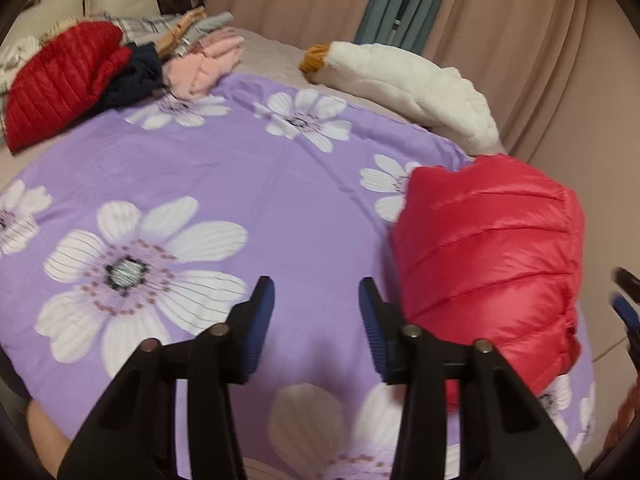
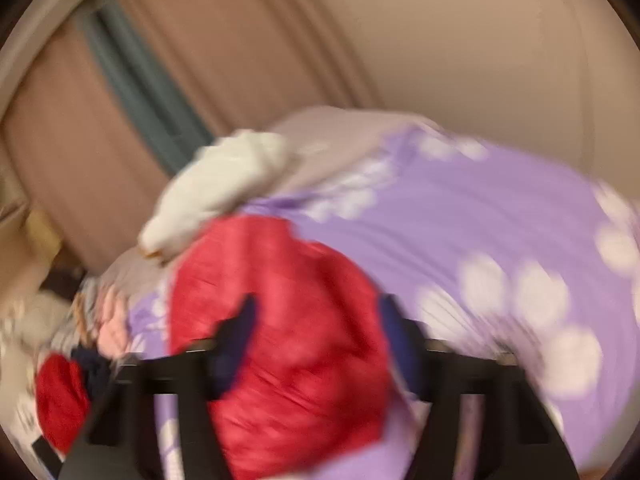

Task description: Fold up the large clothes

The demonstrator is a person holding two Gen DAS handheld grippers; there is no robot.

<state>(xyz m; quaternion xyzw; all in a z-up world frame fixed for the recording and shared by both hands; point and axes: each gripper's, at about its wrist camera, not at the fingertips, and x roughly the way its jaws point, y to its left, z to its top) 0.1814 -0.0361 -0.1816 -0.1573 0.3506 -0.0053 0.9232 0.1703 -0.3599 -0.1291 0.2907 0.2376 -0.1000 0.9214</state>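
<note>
A folded red-pink puffer jacket (image 1: 488,256) lies on the purple flowered bed cover (image 1: 240,168) at the right. My left gripper (image 1: 316,300) is open and empty, hovering over the cover just left of the jacket. In the blurred right wrist view the same jacket (image 2: 288,320) lies below my right gripper (image 2: 316,316), whose fingers stand wide apart over it; nothing is held. The right gripper's tip (image 1: 624,300) shows at the far right edge of the left wrist view.
A darker red puffer jacket (image 1: 60,80), a navy garment (image 1: 136,72), pink clothes (image 1: 200,64) and plaid fabric (image 1: 160,26) are piled at the far left. A white fleece garment (image 1: 420,84) lies at the far right edge. Beige curtains (image 1: 520,20) hang behind.
</note>
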